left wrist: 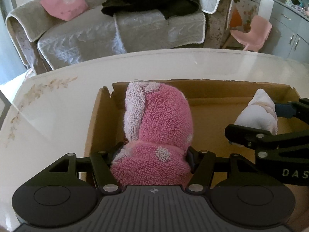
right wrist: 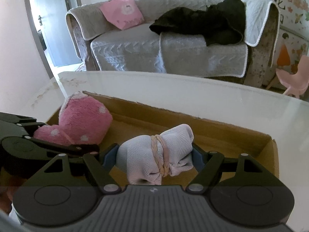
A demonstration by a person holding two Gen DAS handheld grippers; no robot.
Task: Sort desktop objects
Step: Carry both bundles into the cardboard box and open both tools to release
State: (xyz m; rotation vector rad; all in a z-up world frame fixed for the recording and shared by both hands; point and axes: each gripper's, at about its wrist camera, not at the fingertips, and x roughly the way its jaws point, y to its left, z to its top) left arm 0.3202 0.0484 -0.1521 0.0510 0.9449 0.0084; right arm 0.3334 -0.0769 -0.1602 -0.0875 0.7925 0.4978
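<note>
My left gripper [left wrist: 153, 154] is shut on a fluffy pink sock bundle [left wrist: 160, 127] with pale spots, held over the left end of an open cardboard box [left wrist: 100, 116]. My right gripper [right wrist: 154, 154] is shut on a white mesh sock bundle [right wrist: 154, 154] with a beige braided band, held over the box [right wrist: 222, 133]. In the left wrist view the white bundle [left wrist: 256, 112] and right gripper [left wrist: 270, 123] are at the right. In the right wrist view the pink bundle [right wrist: 81, 121] and left gripper [right wrist: 63, 139] are at the left.
The box sits on a white glossy table [left wrist: 58, 106] with a faint floral print. Beyond the far edge stands a grey sofa [right wrist: 173, 48] with a pink cushion [right wrist: 121, 13] and dark clothing. A pink child's chair [left wrist: 253, 32] stands at the right.
</note>
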